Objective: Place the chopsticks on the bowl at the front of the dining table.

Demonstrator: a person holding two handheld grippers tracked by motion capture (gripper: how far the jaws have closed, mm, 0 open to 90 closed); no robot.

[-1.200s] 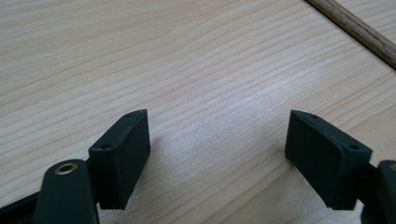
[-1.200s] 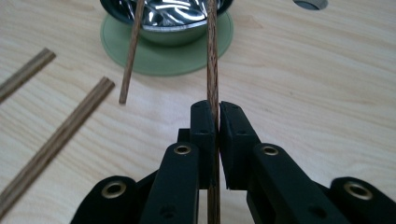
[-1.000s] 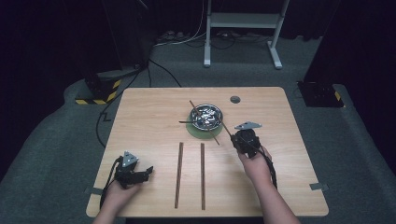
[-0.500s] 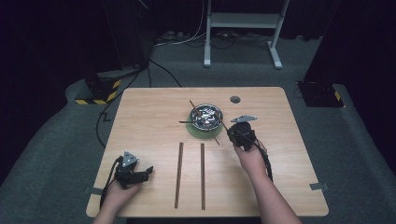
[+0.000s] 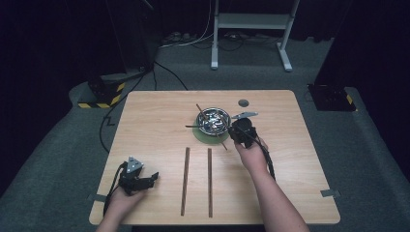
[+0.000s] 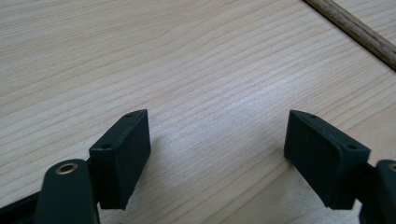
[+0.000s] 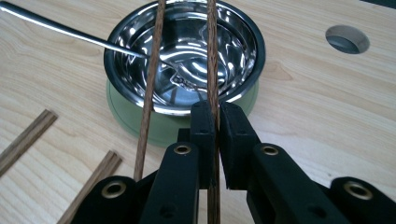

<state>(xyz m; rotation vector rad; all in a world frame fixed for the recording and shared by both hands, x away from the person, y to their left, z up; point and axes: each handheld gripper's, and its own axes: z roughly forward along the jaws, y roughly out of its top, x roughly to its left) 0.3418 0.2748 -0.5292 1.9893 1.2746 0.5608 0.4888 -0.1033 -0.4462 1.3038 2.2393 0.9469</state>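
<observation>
From the high view, I saw the wooden table (image 5: 300, 159) with a steel bowl (image 5: 212, 119) on a green coaster (image 5: 205, 137) near its far middle. My right gripper (image 5: 235, 130) sat just beside the bowl's near right edge, the forearm reaching in from the bottom and angling toward it. A thin chopstick (image 5: 222, 141) ran past the gripper's tip and across the bowl. Two longer wooden strips (image 5: 185, 180) lay side by side on the table, nearer me than that gripper. My left gripper (image 5: 150, 178) rested near the table's near left corner, hand low on the wood, pointing toward the strips.

The left gripper view added what the high one could not: its jaws stood wide apart with bare table between them, gripping nothing. One wooden strip (image 6: 355, 30) crossed the corner ahead of the jaws.

The right gripper view showed the grip up close. The jaws were nearly closed, pinching one chopstick (image 7: 213, 70) that ran straight ahead over the bowl (image 7: 140, 42). A second chopstick (image 7: 150, 88) lay just beside the jaws, outside them. A metal utensil (image 7: 65, 30) leaned in the bowl, ahead of the jaws.
</observation>
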